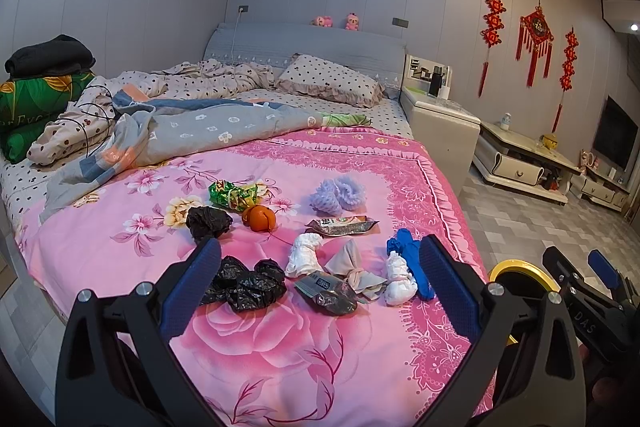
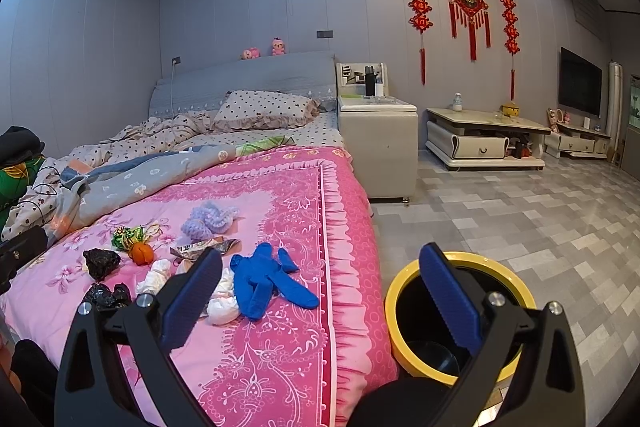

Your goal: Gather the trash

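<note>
Crinkled black bag (image 1: 244,287) (glossy plastic) between the left gripper (image 1: 320,291) jaws.

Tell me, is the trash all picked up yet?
Not yet. Nothing looks collected: the yellow bin appears empty. Both grippers, left and right, are open and hold nothing. The blue glove, orange peel and black bags lie on the bed.
</note>
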`<action>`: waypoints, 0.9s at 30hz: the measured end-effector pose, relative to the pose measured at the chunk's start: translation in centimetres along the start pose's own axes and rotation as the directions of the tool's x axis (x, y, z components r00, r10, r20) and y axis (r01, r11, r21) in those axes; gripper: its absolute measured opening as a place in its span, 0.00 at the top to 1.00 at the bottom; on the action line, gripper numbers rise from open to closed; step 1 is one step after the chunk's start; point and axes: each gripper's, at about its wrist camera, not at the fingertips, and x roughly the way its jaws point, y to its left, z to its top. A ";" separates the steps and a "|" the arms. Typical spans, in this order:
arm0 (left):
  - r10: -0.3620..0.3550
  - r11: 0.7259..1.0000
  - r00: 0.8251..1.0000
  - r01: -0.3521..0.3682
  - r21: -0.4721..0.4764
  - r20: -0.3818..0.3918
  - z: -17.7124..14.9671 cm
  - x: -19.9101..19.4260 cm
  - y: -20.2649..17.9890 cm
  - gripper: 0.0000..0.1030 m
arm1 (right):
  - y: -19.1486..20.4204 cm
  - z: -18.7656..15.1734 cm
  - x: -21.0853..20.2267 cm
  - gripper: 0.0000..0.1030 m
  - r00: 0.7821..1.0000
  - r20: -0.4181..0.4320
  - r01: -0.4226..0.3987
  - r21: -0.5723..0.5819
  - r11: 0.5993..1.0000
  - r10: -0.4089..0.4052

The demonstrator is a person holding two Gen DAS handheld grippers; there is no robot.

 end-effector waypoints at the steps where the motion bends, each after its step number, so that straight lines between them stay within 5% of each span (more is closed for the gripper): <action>1: 0.001 1.000 1.000 -0.001 -0.001 0.000 0.0 0.0 0.0 0.08 | -0.1 -0.1 0.0 0.08 1.000 -0.002 0.001 0.000 1.000 -0.001; 27: -0.001 1.000 1.000 0.001 -0.002 -0.004 -0.2 0.0 0.0 0.08 | 0.1 -0.1 0.2 0.08 1.000 -0.008 0.003 -0.002 1.000 -0.003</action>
